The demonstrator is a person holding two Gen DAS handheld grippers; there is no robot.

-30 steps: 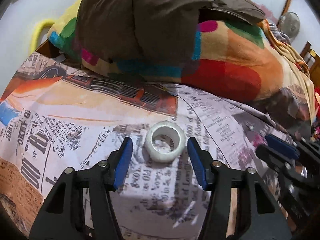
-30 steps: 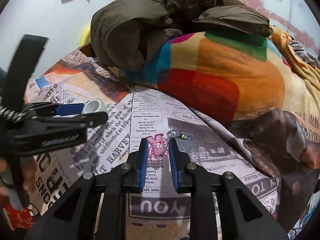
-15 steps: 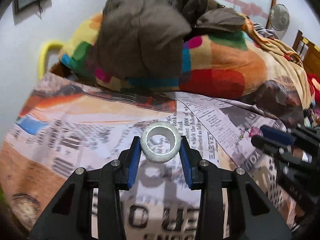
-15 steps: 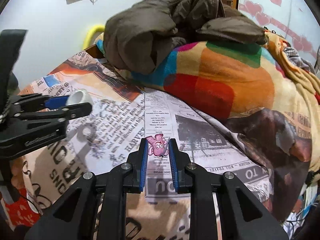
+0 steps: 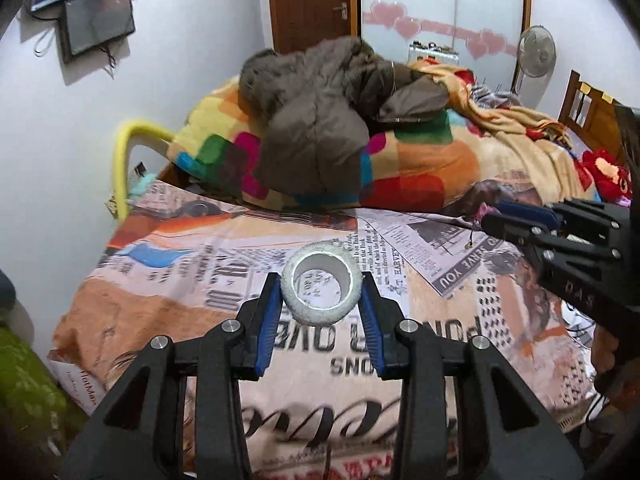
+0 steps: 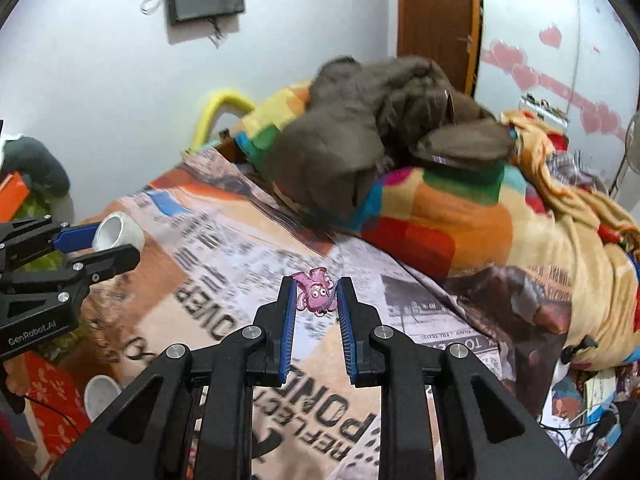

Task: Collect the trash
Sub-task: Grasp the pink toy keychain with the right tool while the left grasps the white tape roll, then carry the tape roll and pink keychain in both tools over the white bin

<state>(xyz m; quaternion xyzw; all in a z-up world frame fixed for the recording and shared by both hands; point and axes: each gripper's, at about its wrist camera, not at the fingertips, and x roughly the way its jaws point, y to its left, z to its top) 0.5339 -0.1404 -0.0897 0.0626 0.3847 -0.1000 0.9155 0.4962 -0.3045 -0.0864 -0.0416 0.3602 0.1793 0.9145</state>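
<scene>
My left gripper is shut on a white tape roll, held in the air above the newspaper-print bedsheet; the roll's hole faces the camera. In the right wrist view the same tape roll shows at the left between the left gripper's blue pads. My right gripper is shut on a small pink octopus figure, also lifted off the sheet. In the left wrist view the right gripper reaches in from the right edge.
A brown jacket lies on a colourful blanket at the back of the bed. A yellow bar stands at the left wall. A white cup and red cloth lie low at the left.
The left gripper shut on the tape roll and lifted it off the sheet. The right gripper rose with the pink figure. Both views now look down on the bed from higher.
</scene>
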